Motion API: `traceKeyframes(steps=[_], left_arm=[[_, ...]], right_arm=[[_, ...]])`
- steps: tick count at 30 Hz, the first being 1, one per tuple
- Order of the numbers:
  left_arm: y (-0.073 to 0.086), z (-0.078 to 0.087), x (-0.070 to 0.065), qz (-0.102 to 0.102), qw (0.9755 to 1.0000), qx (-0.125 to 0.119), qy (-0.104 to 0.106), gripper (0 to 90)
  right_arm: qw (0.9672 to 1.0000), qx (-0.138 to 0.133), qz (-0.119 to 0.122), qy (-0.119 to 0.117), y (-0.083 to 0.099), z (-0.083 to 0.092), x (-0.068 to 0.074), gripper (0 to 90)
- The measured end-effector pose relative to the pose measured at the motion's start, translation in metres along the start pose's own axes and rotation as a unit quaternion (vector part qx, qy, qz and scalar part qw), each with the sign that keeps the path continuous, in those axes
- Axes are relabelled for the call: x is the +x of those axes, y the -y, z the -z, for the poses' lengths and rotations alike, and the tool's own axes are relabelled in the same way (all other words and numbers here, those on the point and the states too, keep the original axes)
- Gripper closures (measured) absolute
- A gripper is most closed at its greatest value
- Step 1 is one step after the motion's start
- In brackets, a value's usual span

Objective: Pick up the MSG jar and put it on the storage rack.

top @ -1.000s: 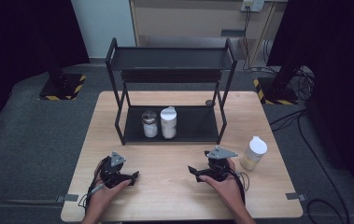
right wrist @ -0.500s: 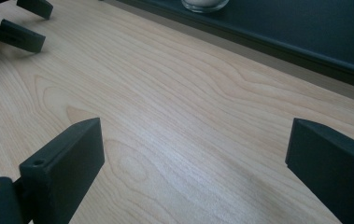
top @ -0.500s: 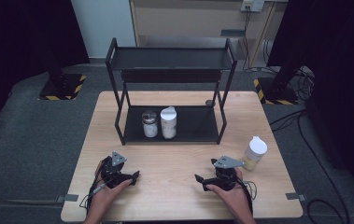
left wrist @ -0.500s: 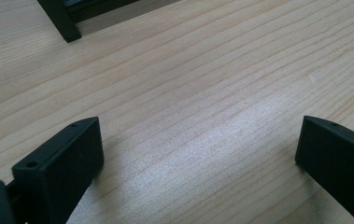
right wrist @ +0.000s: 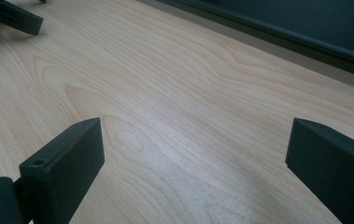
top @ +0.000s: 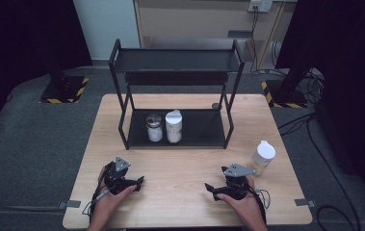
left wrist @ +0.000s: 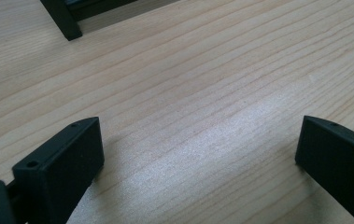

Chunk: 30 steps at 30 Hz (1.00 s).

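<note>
High view: the counter (top: 189, 163) carries one black two-tier rack (top: 177, 86), three containers and two grippers. Two containers stand touching on the rack's lower shelf: one glass jar (top: 154, 128) with a metal lid and one taller white canister (top: 174, 126). The third, a pale translucent bottle (top: 262, 157) with a white cap, stands upright near the counter's right edge, just beside the right gripper (top: 212, 188). The left gripper (top: 139, 181) rests near the front edge toward the left corner; the right gripper rests near the front edge toward the right corner. Left gripper view: two black fingers (left wrist: 62, 163) are spread wide over bare wood, with one rack foot (left wrist: 65, 21) beyond. Right gripper view: two fingers (right wrist: 65, 161) are spread wide, nothing between them.
</note>
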State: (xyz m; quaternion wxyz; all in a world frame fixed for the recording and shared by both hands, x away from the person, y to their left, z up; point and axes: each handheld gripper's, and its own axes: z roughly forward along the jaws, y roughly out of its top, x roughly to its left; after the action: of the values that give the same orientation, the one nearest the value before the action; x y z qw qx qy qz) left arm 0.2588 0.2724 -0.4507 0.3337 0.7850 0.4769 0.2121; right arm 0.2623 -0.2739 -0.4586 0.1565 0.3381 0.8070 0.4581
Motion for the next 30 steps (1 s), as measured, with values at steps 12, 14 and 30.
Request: traceKeyframes(steps=[12, 14, 30], left_arm=[[0.0021, 0.0024, -0.0037, 0.000, 1.0000, 0.000, 0.000, 0.0], [0.0023, 0.0026, -0.0039, 0.000, 1.0000, 0.000, 0.000, 0.0], [0.0028, 0.0030, -0.0047, 0.001, 1.0000, 0.000, 0.000, 0.0]], right_arm=[[1.0000, -0.005, -0.001, 0.005, 0.0096, -0.0013, 0.0004, 5.0], [1.0000, -0.004, 0.003, 0.006, 0.0091, -0.0021, 0.0006, 5.0], [1.0000, -0.002, 0.005, 0.004, 0.0068, -0.0049, 0.0003, 5.0]])
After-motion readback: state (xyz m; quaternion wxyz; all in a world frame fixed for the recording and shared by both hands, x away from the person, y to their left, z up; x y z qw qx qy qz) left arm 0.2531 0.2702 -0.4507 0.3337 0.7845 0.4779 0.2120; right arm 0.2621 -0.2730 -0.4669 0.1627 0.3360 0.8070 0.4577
